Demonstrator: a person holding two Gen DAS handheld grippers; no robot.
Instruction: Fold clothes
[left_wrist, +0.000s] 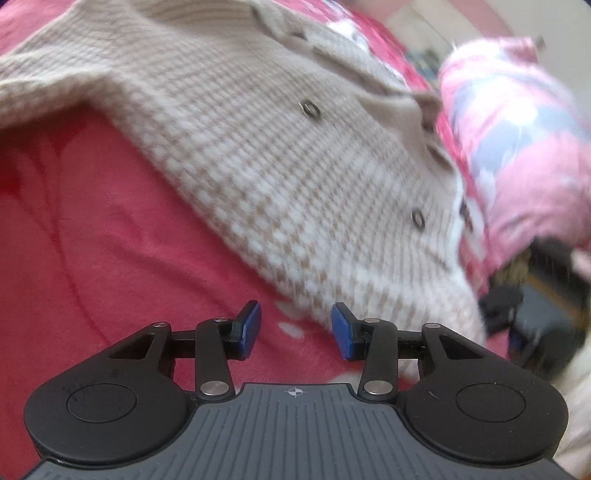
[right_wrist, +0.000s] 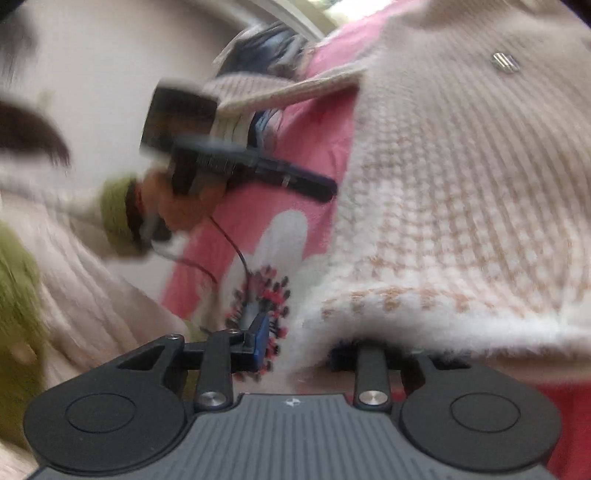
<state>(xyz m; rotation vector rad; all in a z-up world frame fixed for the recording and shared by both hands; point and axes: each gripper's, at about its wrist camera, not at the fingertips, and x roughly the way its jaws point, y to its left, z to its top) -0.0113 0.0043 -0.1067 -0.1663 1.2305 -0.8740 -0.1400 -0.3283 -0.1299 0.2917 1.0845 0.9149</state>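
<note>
I hold 2 tongs over a cream and tan knit cardigan (left_wrist: 295, 155) spread on a pink floral bedsheet (left_wrist: 92, 229).

Left wrist view: my left gripper (left_wrist: 296, 330) stands released, its 2 blue pads apart with only bedsheet and the fuzzy hem corner showing between them. The cardigan fills the frame from 9 o'clock up to 1 o'clock; its hem corner lies just beside the pad at 3 o'clock. I cannot confirm contact, as the frame is blurred. A row of metal buttons (left_wrist: 418, 218) runs up the front placket towards 12 o'clock. A rolled pink quilt (left_wrist: 517, 140) lies at 2 o'clock.

Right wrist view: on my right gripper (right_wrist: 295, 345), 1 blue pad is visible at 9 o'clock of the gap; the other is buried under the white fuzzy hem (right_wrist: 406, 325), which drapes over that jaw. Fabric lies between the jaws, but I cannot tell whether they are clenched on it. My left hand (right_wrist: 177, 201), with its tong, shows at 10 o'clock, near the cardigan's edge.

Progress assessment: early. The garment lies open and mostly flat, 1 sleeve stretched out at 10 o'clock in the left view, and no fold is visible. Judged remaining: securing both hem corners, folding sleeves inward, folding the body.
</note>
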